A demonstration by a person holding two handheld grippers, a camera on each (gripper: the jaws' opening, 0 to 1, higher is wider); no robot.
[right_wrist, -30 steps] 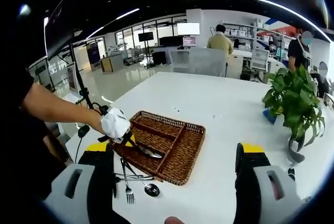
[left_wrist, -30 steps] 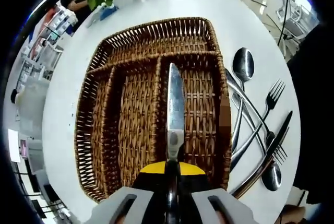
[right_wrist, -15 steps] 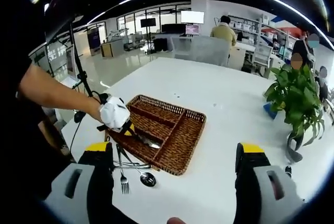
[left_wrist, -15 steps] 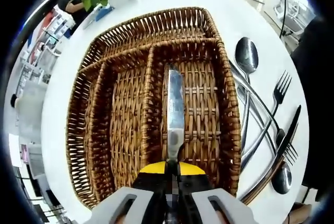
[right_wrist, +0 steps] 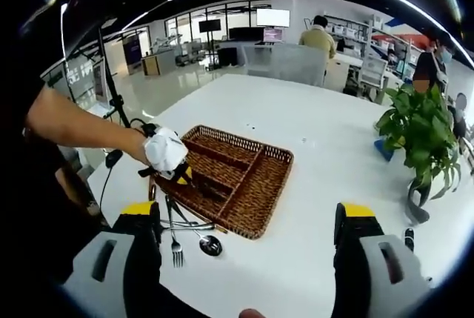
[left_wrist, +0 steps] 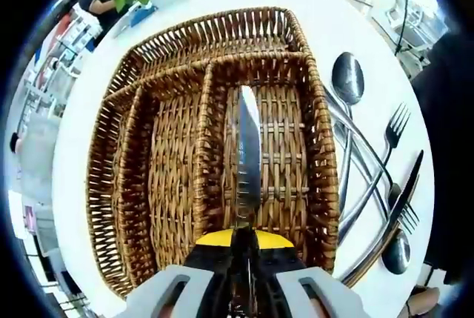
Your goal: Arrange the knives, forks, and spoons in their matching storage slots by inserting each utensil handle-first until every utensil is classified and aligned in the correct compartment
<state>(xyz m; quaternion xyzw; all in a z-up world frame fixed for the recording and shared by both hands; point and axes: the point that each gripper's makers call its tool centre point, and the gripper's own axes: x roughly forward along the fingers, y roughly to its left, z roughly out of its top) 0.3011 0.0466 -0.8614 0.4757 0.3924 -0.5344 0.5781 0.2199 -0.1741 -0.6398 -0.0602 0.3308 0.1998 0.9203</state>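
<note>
The left claw (left_wrist: pixel 241 273) is clamped on a knife (left_wrist: pixel 248 156) over the wicker tray's (left_wrist: pixel 170 58) right-hand slot; the right claw (right_wrist: pixel 241 259) hangs apart above the worktop (right_wrist: pixel 311 155).

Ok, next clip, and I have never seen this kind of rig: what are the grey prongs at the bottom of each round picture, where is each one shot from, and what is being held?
No robot here: a person holds a two-jaw gripper in each hand, and a fisheye camera rides on each, looking forward along its jaws. Those are the grey prongs.

The left gripper view looks down along the left gripper, shut on a knife whose blade lies over the rightmost long compartment of a wicker tray. Beside the tray on the white table lie more spoons, forks and a knife, crossed in a loose pile.

The right gripper view is shot from further back. The right gripper is open and holds nothing. It sees the same tray, the person's gloved hand at it, a potted plant and an office behind.
</note>
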